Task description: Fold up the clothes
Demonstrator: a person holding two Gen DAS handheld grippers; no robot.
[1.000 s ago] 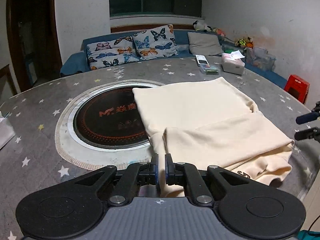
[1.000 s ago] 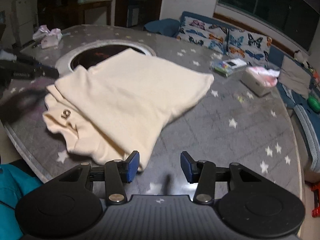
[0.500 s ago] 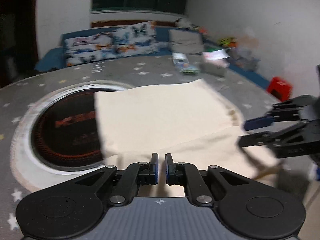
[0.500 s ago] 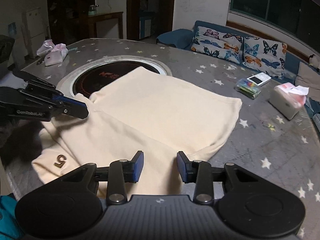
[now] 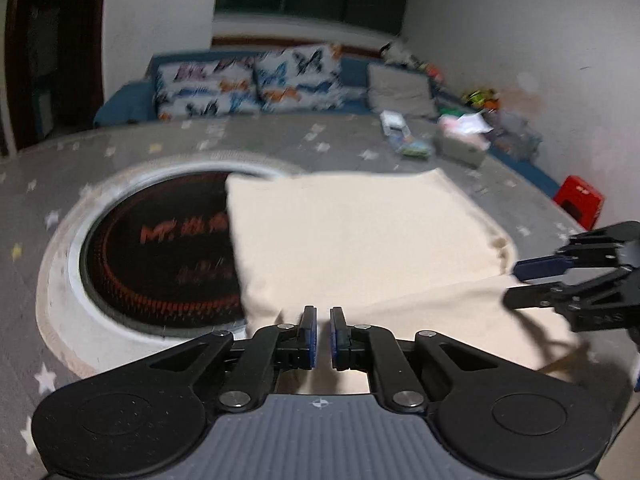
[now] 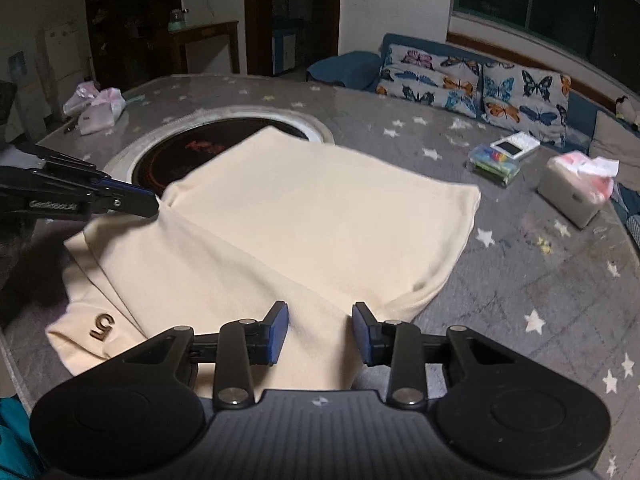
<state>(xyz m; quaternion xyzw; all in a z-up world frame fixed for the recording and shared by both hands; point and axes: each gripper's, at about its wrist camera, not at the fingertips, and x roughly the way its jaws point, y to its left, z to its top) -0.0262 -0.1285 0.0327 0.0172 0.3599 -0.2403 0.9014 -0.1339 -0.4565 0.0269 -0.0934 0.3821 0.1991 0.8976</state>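
A cream garment (image 5: 360, 240) lies partly folded on the grey star-patterned table, its near part folded over; it also shows in the right wrist view (image 6: 312, 216), with a brown "5" mark (image 6: 102, 326) near its corner. My left gripper (image 5: 323, 334) is shut, with cream cloth between its fingertips at the garment's near left edge; it shows from the side in the right wrist view (image 6: 154, 204), at the fold. My right gripper (image 6: 318, 334) is open, its fingers low over the garment's near right part; it shows in the left wrist view (image 5: 516, 284).
A round black cooktop (image 5: 160, 256) with a white rim is set in the table, partly under the garment. A tissue box (image 6: 576, 196), a phone on a small box (image 6: 504, 156) and a pink bag (image 6: 98, 108) sit on the table. A sofa with butterfly pillows (image 6: 472, 84) stands behind.
The right gripper moved in over the garment's near right part and stays open. The left gripper stayed shut on the cloth and moved forward along the left edge.
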